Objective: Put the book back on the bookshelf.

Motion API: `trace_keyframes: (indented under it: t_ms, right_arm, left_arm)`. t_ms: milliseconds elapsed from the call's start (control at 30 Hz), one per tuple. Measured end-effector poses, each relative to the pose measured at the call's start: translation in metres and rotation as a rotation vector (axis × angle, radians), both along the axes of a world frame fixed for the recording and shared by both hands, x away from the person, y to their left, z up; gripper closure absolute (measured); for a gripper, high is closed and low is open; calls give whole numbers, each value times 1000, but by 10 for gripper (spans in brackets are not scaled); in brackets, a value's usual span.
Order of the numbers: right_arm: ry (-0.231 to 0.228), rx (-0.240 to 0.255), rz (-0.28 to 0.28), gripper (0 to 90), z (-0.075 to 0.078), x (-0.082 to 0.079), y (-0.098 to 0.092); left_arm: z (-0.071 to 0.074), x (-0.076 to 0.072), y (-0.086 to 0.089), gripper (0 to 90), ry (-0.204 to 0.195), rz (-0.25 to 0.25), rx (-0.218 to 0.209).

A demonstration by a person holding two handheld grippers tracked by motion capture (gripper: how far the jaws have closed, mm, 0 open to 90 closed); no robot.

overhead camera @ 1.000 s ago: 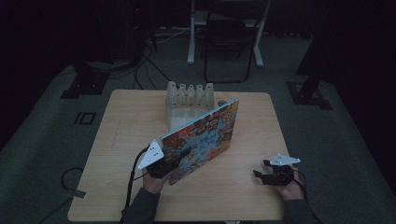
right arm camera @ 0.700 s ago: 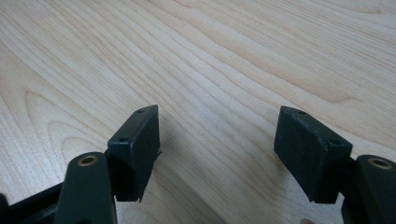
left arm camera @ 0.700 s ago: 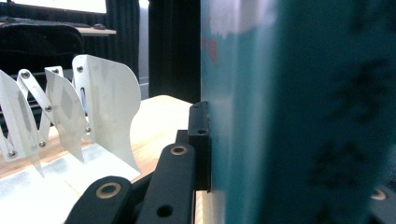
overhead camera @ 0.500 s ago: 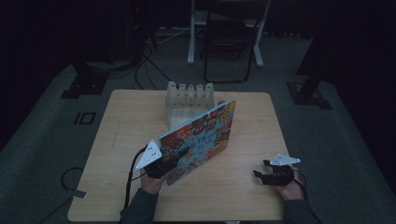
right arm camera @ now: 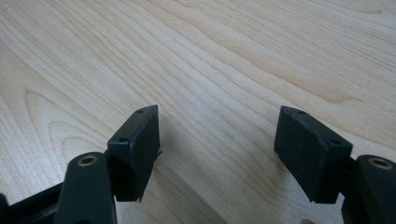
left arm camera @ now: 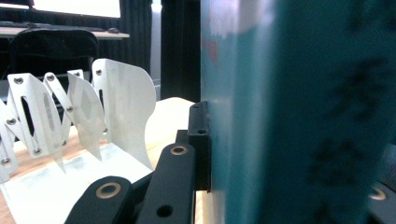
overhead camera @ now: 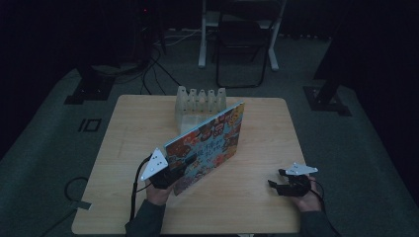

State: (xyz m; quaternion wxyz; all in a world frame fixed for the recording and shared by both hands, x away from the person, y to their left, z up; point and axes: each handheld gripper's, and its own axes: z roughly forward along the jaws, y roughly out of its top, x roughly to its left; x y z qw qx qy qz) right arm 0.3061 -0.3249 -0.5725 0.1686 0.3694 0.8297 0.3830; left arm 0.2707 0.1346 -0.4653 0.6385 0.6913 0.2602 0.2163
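A book point(overhead camera: 210, 143) with a busy, colourful cover stands tilted on edge over the middle of the wooden table point(overhead camera: 133, 128). My left gripper point(overhead camera: 184, 167) is shut on its near lower corner. In the left gripper view one black pad point(left arm camera: 200, 140) presses flat against the teal book point(left arm camera: 299, 112), which hides the other jaw. My right gripper point(overhead camera: 275, 178) rests low at the table's front right, well apart from the book. Its jaws stand open over bare wood, with nothing between them in the right gripper view point(right arm camera: 217, 144).
A white accordion-style rack point(overhead camera: 200, 101) with several upright dividers stands at the table's far middle, just behind the book; its dividers point(left arm camera: 116, 102) rise close by in the left gripper view. A chair point(overhead camera: 242, 44) and cables lie on the dark floor beyond.
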Motion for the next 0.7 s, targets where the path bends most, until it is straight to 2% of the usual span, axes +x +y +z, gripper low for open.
trace_keyframes:
  t_ms: [233, 700]
  right_arm:
    - [-1, 0, 0, 305, 0, 0, 0]
    - [0, 1, 0, 305, 0, 0, 0]
  left_arm:
    - [0, 0, 1, 812, -2, -11, 5]
    - [2, 1, 6, 812, 0, 16, 12]
